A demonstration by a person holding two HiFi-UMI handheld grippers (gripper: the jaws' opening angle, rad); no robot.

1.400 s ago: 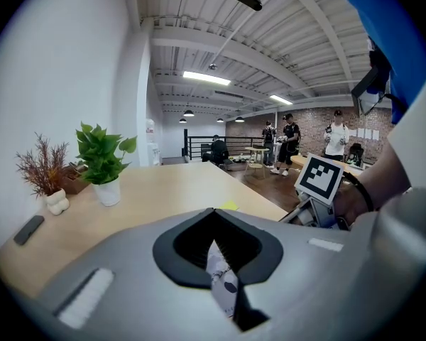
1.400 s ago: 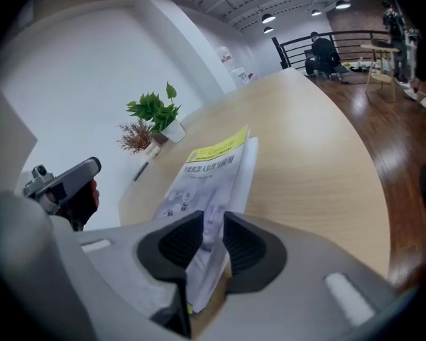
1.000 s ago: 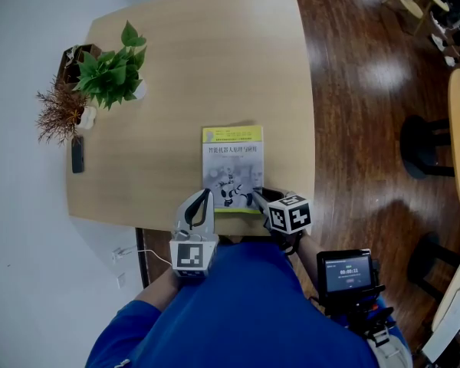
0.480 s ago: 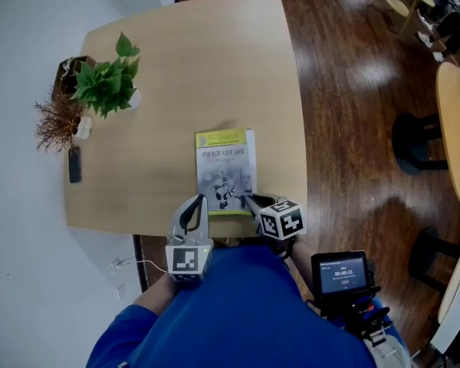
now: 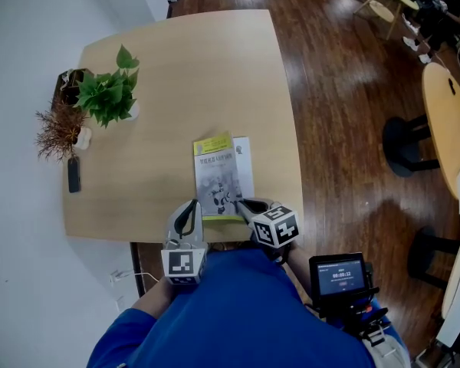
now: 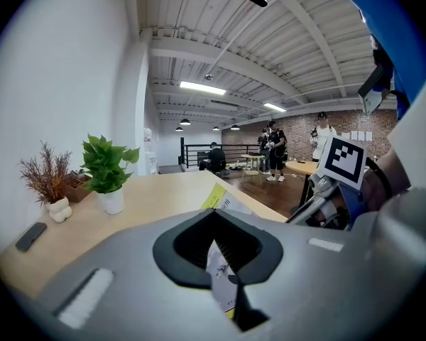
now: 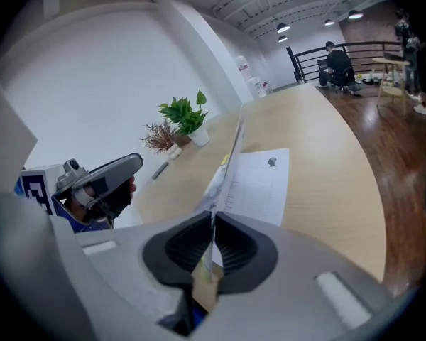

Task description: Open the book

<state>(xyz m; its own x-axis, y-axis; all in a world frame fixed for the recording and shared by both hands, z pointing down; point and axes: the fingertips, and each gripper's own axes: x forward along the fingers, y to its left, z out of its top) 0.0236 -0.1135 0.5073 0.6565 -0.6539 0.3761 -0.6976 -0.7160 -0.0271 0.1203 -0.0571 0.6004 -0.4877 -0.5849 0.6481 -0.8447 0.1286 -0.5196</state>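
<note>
**Item: book (image 5: pixel 217 176), paperback, yellow-banded front.** Lies on the table (image 5: pixel 176 75) close to its near edge. Long axis runs straight ahead, away from both pairs of jaws. The spine is on the side towards the left gripper, and the free edge is on the side towards the right gripper.

**Right gripper (image 7: pixel 213 244).** Jaws are clenched on the front cover (image 7: pixel 233 151) at its near free-edge corner. The thin sheet stands on edge between the pads and runs forward from them. The white first page (image 7: pixel 259 183) lies flat just to the right of the jaws, ahead of them.

**Left gripper (image 5: pixel 189 208).** Jaws are drawn together and grip nothing. The book shows just ahead and slightly to the right, past the slit between them. The tips sit just beside the near spine corner; contact cannot be told.

**Governing relation.** The spine lies to the left of the right jaws and parallel to the way they point. By my judgement, the cover must therefore swing leftward over that hinge. The right gripper is the nearer to the free edge and already has it. The left gripper is the nearer to the spine, so it is placed to steady it.

**Change since one second ago.**
- Then, the cover lay flat and closed, with the right jaws spread at the corner.
- Since then the jaws have just been closing, with the cover between them.
- Now the free edge is lifted and the white page is exposed.
- The left gripper is about where it was.
</note>
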